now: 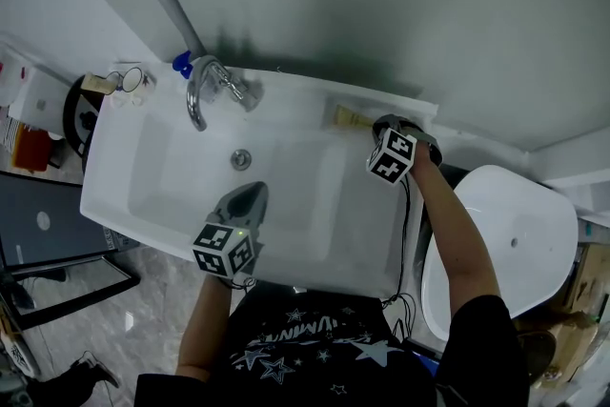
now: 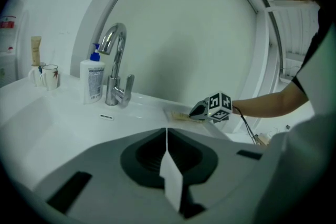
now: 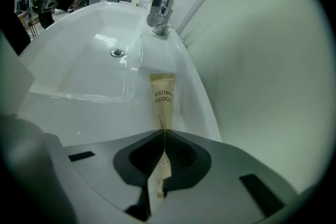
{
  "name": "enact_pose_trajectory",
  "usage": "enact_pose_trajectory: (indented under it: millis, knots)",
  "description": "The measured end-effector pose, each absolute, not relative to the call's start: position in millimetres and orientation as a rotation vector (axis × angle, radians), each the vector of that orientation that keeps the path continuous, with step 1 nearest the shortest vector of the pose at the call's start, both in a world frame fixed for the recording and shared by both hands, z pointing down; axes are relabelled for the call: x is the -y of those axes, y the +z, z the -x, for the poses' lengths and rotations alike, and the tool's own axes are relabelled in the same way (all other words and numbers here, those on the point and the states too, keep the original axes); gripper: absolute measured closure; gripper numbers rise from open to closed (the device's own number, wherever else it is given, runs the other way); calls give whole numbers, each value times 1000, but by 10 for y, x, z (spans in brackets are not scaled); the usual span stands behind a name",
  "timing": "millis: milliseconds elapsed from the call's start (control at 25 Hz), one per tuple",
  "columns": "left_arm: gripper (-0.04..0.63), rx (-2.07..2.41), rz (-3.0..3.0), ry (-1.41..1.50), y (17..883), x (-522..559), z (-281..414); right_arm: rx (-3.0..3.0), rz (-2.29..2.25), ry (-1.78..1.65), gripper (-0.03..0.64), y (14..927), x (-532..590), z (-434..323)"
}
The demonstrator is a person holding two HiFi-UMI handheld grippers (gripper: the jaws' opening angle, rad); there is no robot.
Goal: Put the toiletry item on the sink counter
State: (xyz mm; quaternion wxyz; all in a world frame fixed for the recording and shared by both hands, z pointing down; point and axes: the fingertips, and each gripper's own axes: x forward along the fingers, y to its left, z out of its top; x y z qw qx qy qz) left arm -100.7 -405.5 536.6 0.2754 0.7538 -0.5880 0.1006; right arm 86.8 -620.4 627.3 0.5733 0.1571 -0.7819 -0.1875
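Two mugs (image 2: 50, 76) are standing at the far left of the white desk (image 1: 295, 92), one partly hiding the other, then one soap bottle (image 2: 92, 81) and one faucet (image 2: 116, 60). The left gripper (image 1: 252, 196) is hovering over the basin, jaws together and empty. One toothbrush packet (image 3: 161, 98) is lying along the desk's back rim, its near end pinched in the right gripper (image 3: 164, 131) and hidden there

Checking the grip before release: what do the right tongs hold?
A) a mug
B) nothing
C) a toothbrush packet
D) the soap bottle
C: the right tongs are shut on the beige toothbrush packet, which reaches out over the sink counter beside the basin.
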Motion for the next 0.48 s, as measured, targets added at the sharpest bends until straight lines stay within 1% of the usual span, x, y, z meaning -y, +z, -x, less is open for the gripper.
enact_pose_trajectory:
  millis: [160, 280, 440, 480]
  knots:
    - [575, 1567, -2029, 274, 5379, 4040, 983, 1834, -365, -442, 594, 6299, 6214, -856]
    - [575, 1557, -2036, 280, 5396, 4035, 976, 1832, -371, -453, 577, 6309, 6229, -842]
    - [575, 1550, -2040, 273, 5393, 4026, 977, 1839, -395, -440, 522, 6304, 6231, -836]
    - [575, 1547, -2040, 271, 5394, 4022, 979, 1840, -404, -437, 500, 6297, 6233, -832]
